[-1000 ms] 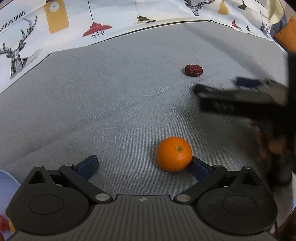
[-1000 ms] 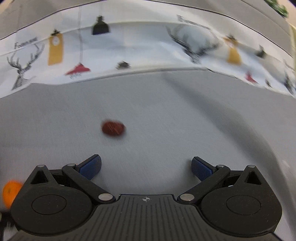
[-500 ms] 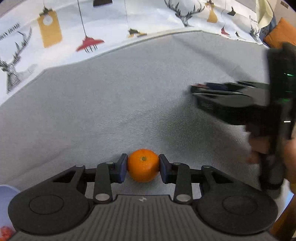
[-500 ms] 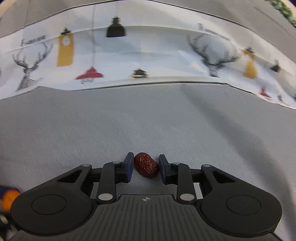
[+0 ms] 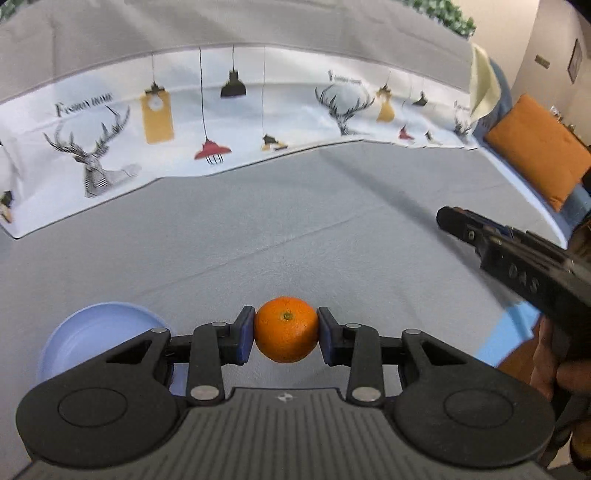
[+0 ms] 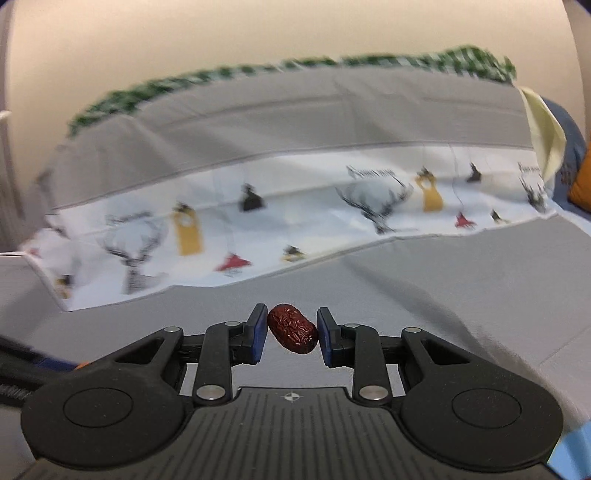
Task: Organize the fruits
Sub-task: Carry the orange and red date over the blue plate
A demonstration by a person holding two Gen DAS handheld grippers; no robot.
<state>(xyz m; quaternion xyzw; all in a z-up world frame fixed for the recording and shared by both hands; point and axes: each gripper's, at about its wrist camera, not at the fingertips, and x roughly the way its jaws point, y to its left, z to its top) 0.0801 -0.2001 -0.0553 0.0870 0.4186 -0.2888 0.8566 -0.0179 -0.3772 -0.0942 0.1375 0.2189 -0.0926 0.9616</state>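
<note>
On the white printed cloth (image 5: 258, 122) with deer heads and hanging lamps, at the far side, "Fashion Home" stands in dark letters at its left. Embossed characters mark the black gripper body (image 5: 524, 280) at right, reading roughly "DAS".

Below me spreads a grey cloth surface (image 5: 295, 221). Along its far edge lies a white printed fabric (image 5: 258, 122) with deer heads, hanging lamps and yellow tags. Behind it rises a grey backrest (image 6: 314, 122) topped with green foliage (image 6: 258, 70). An orange cushion (image 5: 535, 147) sits to my right, against a cream wall (image 6: 258, 33).
</note>
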